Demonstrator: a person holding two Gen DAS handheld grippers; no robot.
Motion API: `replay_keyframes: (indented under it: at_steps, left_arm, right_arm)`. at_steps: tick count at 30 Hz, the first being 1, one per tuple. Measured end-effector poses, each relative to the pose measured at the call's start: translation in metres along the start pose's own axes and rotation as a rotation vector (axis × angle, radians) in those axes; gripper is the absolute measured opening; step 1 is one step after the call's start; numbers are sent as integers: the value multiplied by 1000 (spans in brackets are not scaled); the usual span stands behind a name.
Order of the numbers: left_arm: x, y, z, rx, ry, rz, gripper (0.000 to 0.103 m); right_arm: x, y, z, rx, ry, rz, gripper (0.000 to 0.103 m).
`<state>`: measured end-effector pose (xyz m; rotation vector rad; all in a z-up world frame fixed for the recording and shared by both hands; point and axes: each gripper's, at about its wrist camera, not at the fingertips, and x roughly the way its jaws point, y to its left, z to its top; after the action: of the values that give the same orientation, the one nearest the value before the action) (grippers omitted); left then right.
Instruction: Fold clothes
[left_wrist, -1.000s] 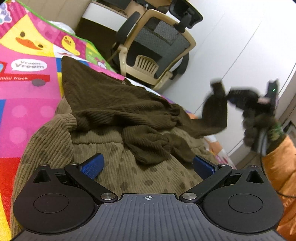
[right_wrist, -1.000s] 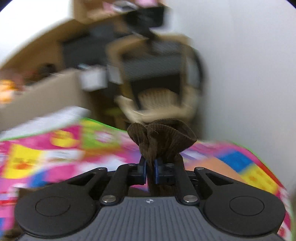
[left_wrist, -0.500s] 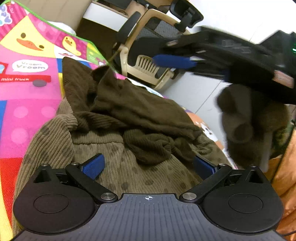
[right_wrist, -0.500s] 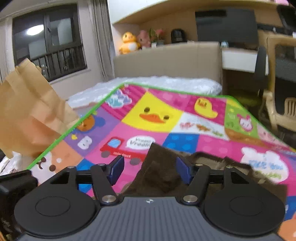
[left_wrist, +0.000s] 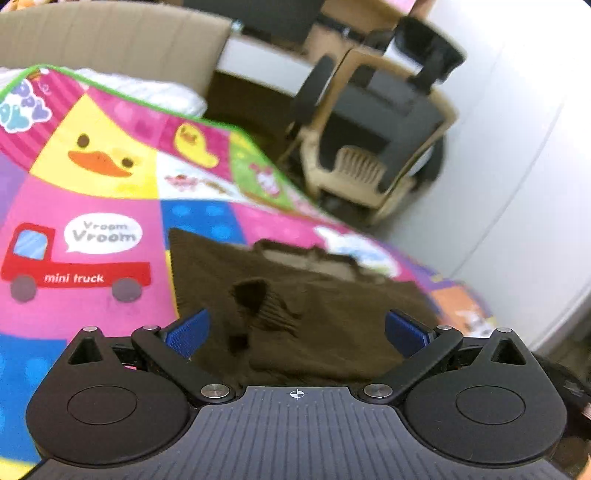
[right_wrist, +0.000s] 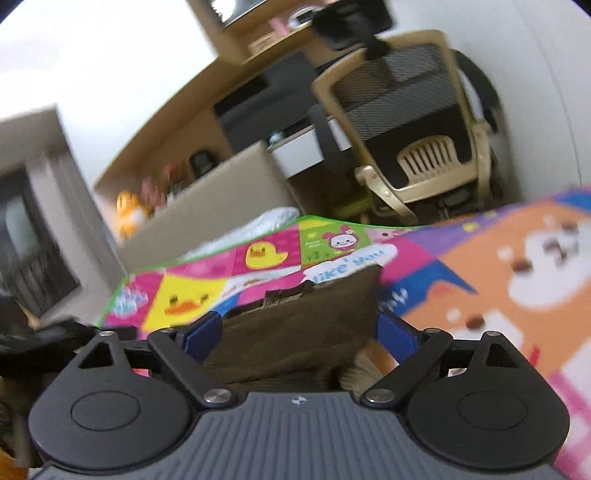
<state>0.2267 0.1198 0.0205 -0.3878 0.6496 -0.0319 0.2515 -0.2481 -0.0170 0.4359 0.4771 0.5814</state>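
Both your grippers are spread wide and grasp nothing, the left gripper (left_wrist: 295, 330) and right gripper (right_wrist: 299, 330) hovering just above the near part of the dark brown sweater (left_wrist: 314, 295) lying on the colourful play mat (left_wrist: 92, 192).

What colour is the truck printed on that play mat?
Red, with grey wheels: the mini truck on the play mat shows best in the left wrist view.
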Motion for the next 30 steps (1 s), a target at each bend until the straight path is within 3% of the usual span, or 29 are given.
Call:
replay_keyframes:
  at_steps: [1,3,6,7,8,12,15,17,18,20,22,26,29,30]
  left_arm:
    - [9,0,-1,17,23,16,98]
    - [24,-3,-4,59,62,43,71]
    - [35,-7,-14,117,76,73,54]
    - [34,-10,-14,137,64,77,24]
    - [31,-13,-13,153,46,77,17]
    - [7,-18,6,198,-110,113,17]
    - [11,-12,4,261,-76,172,19]
    - [21,-6,-6,321,-7,214,38]
    - [24,-4,-11,352,22,232,42]
    - [20,4,-14,382,28,248,68]
    - [9,12,-3,350,-1,250,80]
    - [-1,26,20,274,-38,252,80]
    - [1,36,32,231,-35,251,80]
    - [6,42,35,191,-10,219,80]
  right_arm:
    - [1,-6,-2,28,-7,6,92]
    - [2,-19,-5,84,-20,17,93]
    - [4,-34,-9,152,-36,30,97]
    - [4,-34,-9,151,-36,31,97]
    - [5,-33,-9,147,-37,31,97]
    - [2,-19,-5,80,-54,7,97]
    - [1,4,10,-24,-37,-11,97]
    - [5,19,22,-99,-16,-32,97]
    - [9,28,27,-139,-2,-38,96]
    - [18,45,36,-222,31,-46,91]
    - [34,60,42,-278,82,-29,79]
    - [80,78,33,-326,230,15,67]
    - [123,74,12,-348,386,-54,67]
    - [133,71,5,-356,422,-81,67]
